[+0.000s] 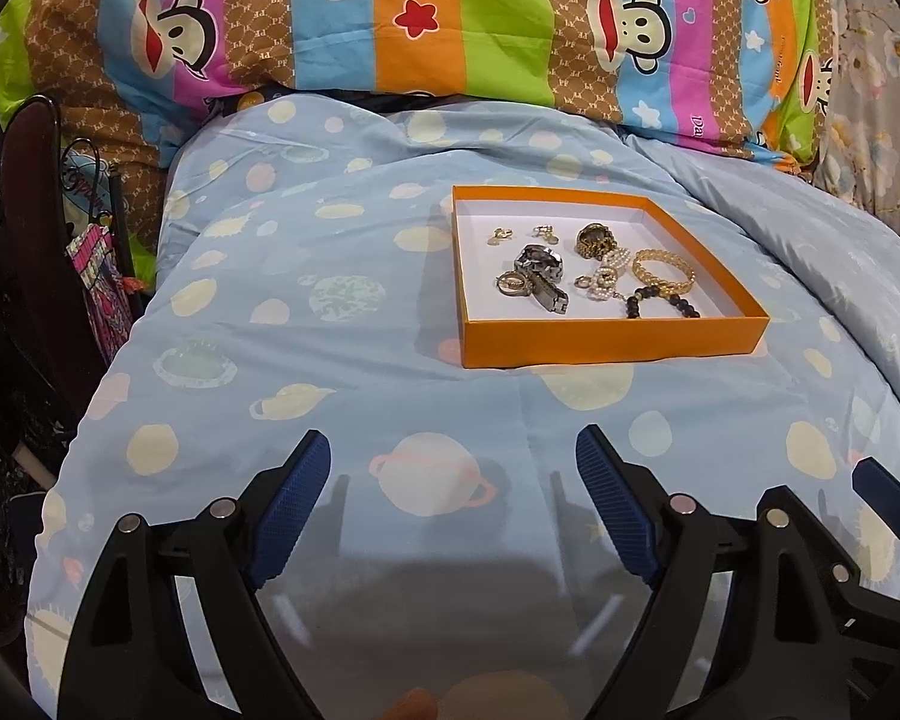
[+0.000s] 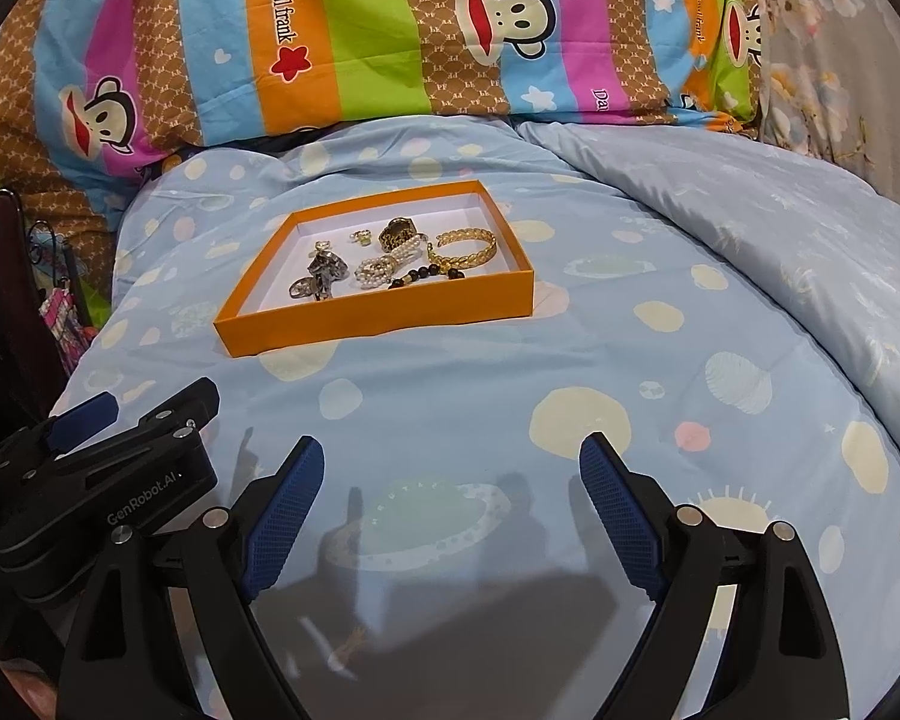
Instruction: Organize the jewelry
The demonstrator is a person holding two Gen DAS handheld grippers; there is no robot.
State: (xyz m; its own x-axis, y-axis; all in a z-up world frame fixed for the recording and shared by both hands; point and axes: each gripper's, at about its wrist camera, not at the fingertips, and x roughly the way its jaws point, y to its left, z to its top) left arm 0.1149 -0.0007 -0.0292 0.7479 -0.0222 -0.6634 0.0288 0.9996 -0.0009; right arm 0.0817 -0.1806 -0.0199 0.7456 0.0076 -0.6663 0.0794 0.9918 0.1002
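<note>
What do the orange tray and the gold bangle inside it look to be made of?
Orange tray: likely cardboard, matte, with thin straight walls and a white inside. Gold bangle: seemingly gold-toned metal, shiny, with an openwork braided look; real gold or plating cannot be told.

Both units near edge of the scene, angled downward, side by side. Left hand-held gripper [image 1: 453,450]: jaws spread wide, nothing between the blue pads [image 1: 297,510], black finger arms splayed out. Right hand-held gripper [image 2: 452,456]: same, wide apart and empty, pads [image 2: 621,516] clear of any contact. Left unit's body shows at the left edge of the right wrist view, close alongside.
</note>
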